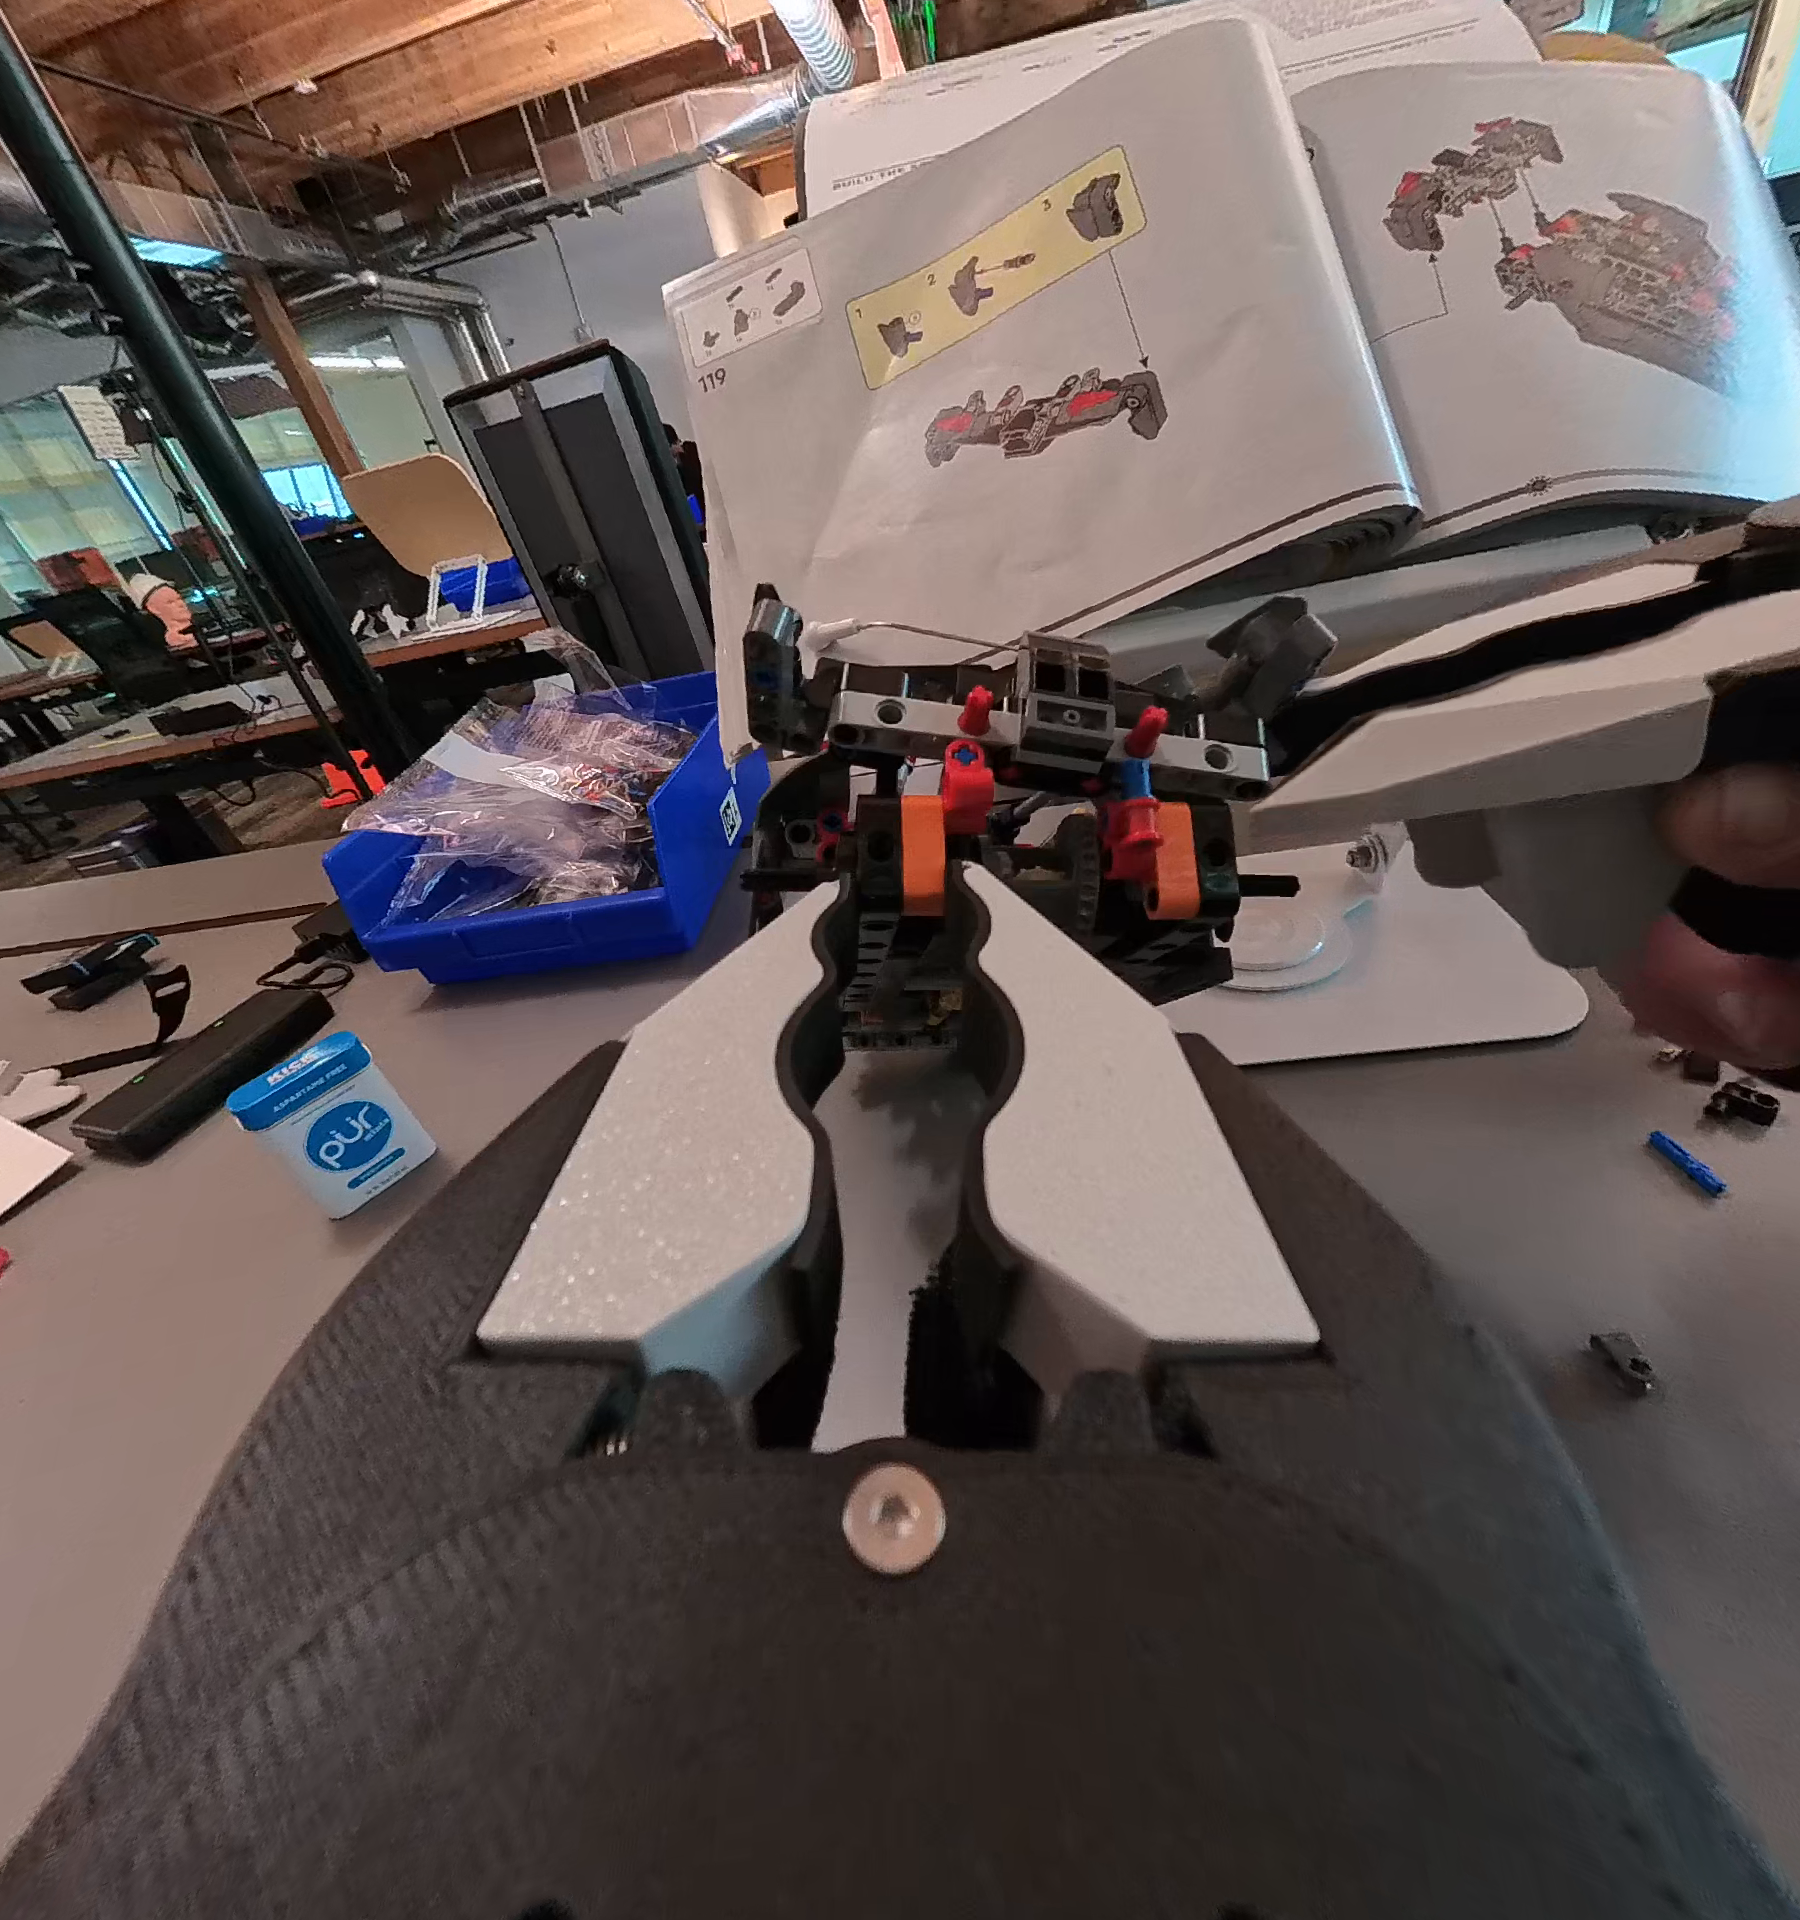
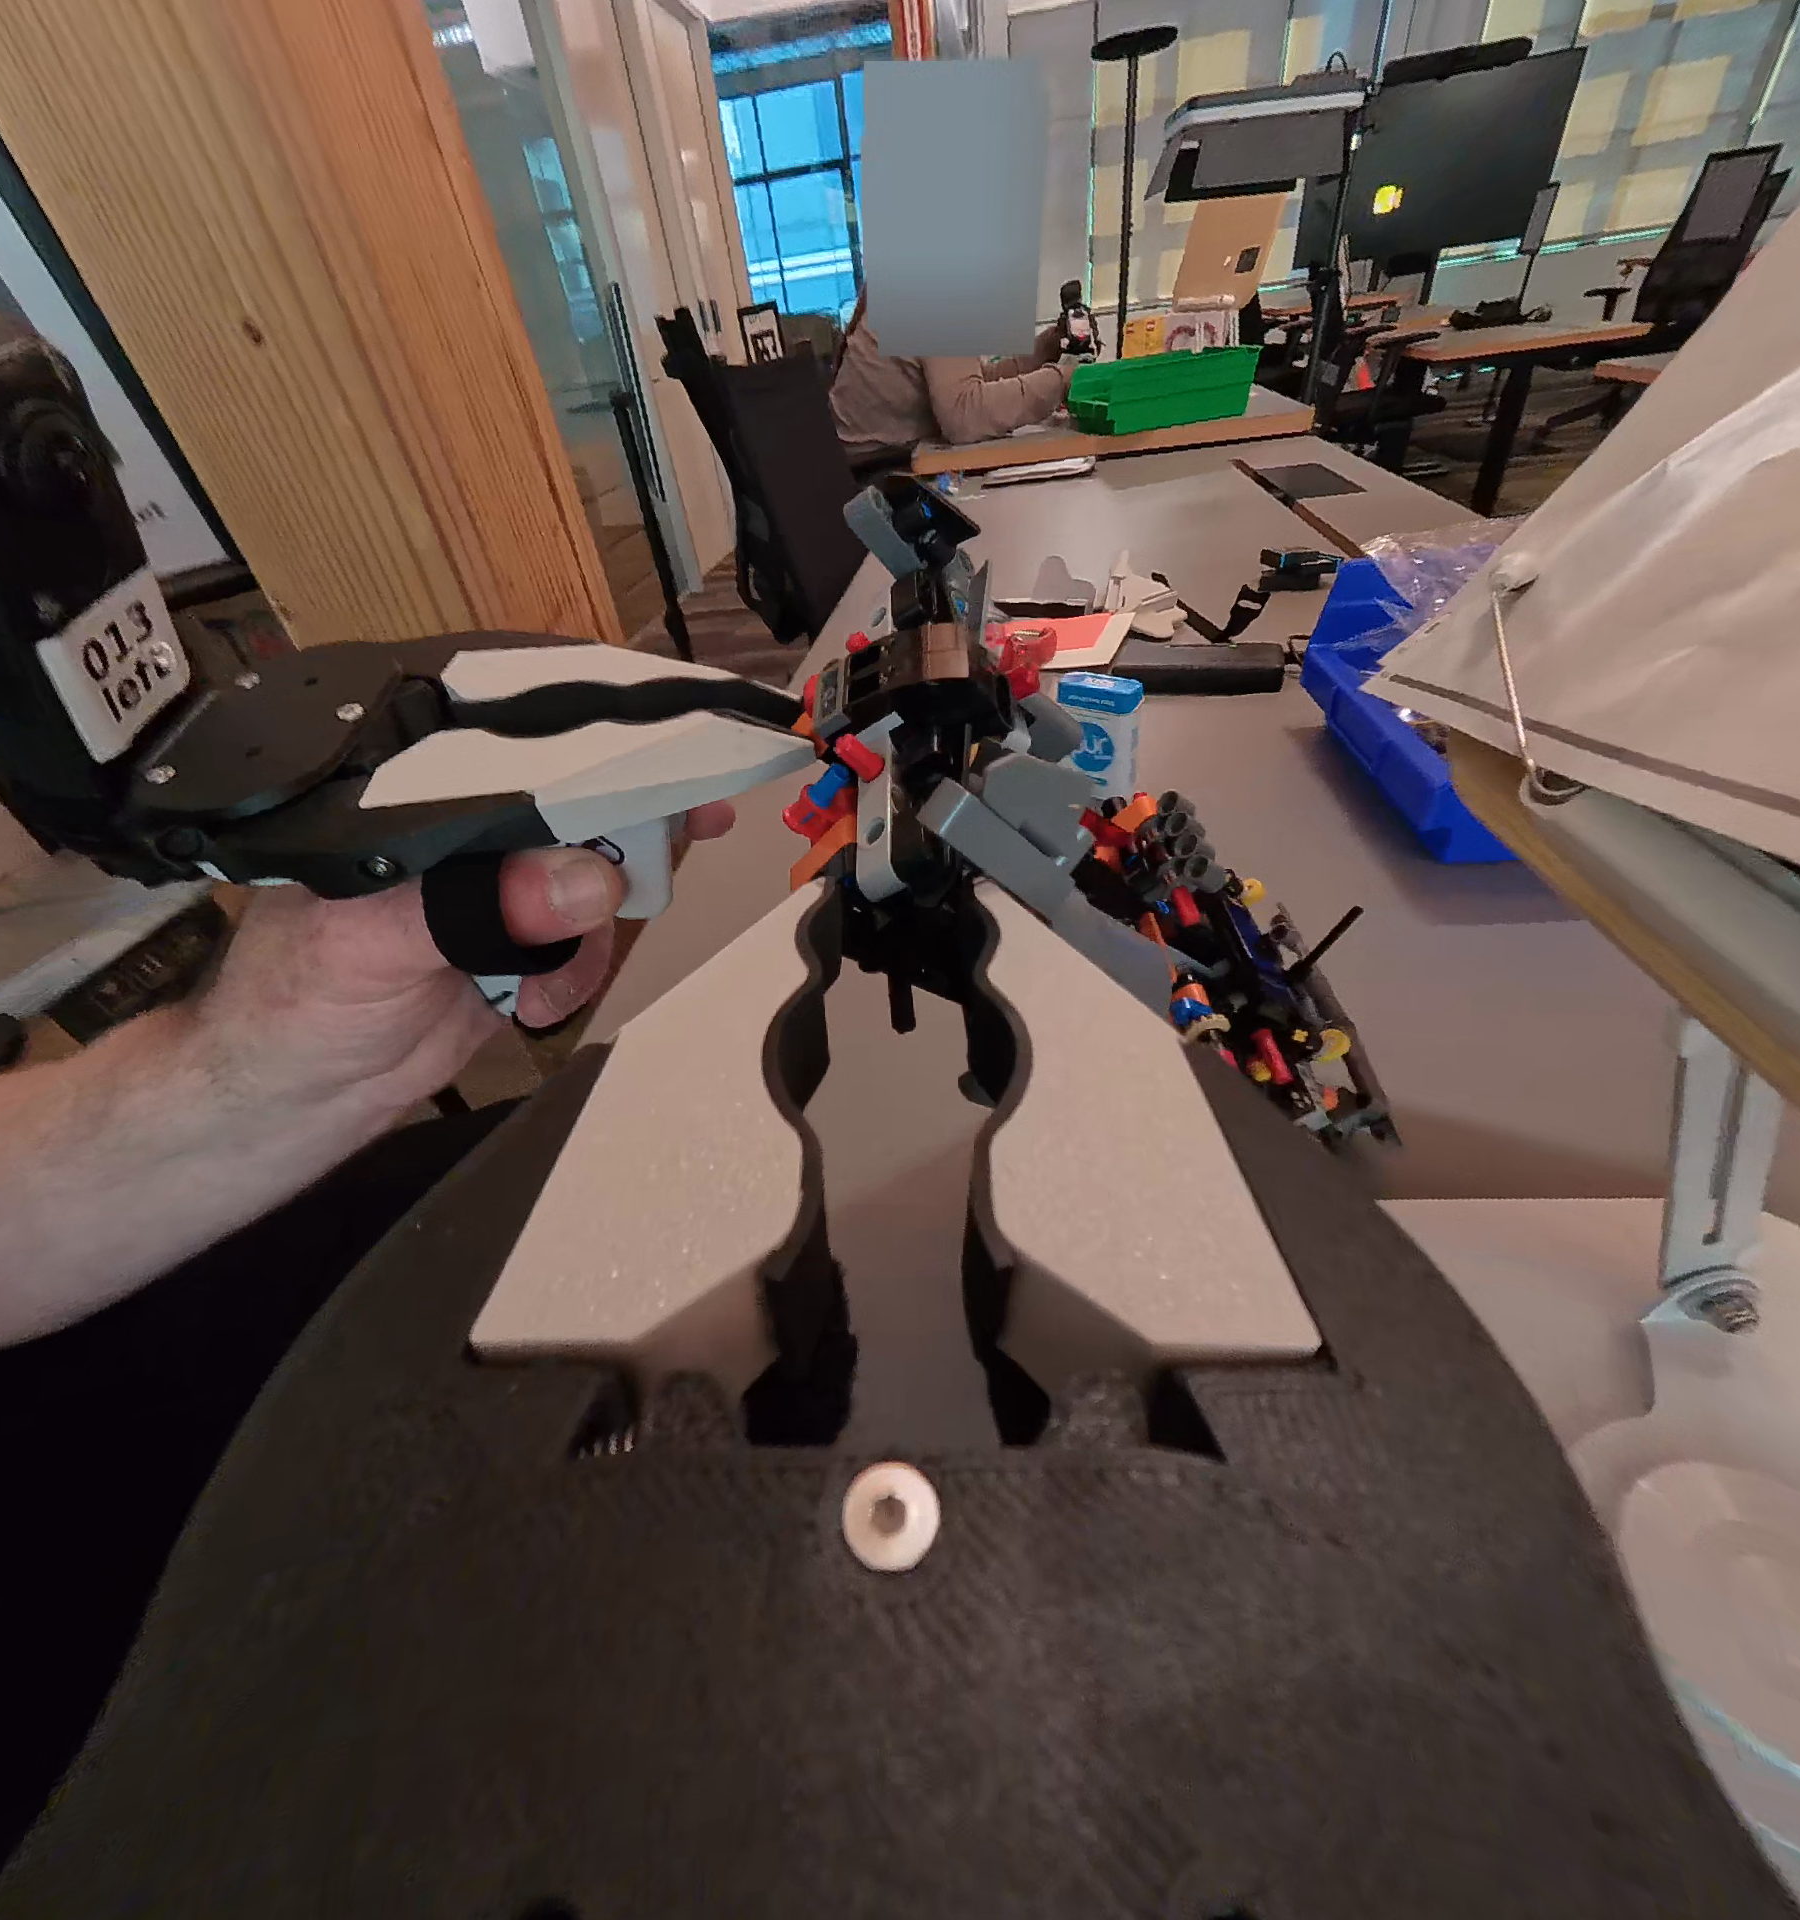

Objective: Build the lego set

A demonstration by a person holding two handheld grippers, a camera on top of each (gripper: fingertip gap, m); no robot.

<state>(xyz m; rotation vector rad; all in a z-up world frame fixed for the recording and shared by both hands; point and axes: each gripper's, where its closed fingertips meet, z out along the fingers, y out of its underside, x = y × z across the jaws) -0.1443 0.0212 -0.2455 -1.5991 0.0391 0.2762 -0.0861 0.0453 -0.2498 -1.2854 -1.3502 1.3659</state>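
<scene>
Both hand-held grippers, left (image 1: 901, 883) & right (image 2: 901, 904), clamp the lego model (image 1: 1010, 790); steady w/ left, press squarely w/ right.

Approach to the lego model (image 1: 989, 790) is being hemmed in on most sides. From the right it's being blocked by the right gripper (image 1: 1280, 769), whose tips are touching the model's upper bar; from the front, by the left gripper (image 1: 953, 883), closed round the orange part. Behind and overhead, room is being cut off by the open booklet (image 1: 1135, 343) w/ its white stand (image 1: 1415, 966). To the left, a blue bin (image 1: 553, 842) of bags is sitting near. Bare table (image 1: 200, 1403) is being left free front-left, apart from a small tin (image 1: 330, 1122) and black case (image 1: 200, 1070). Front-right is being dotted w/ loose bits, incl. a blue pin (image 1: 1685, 1162).
</scene>
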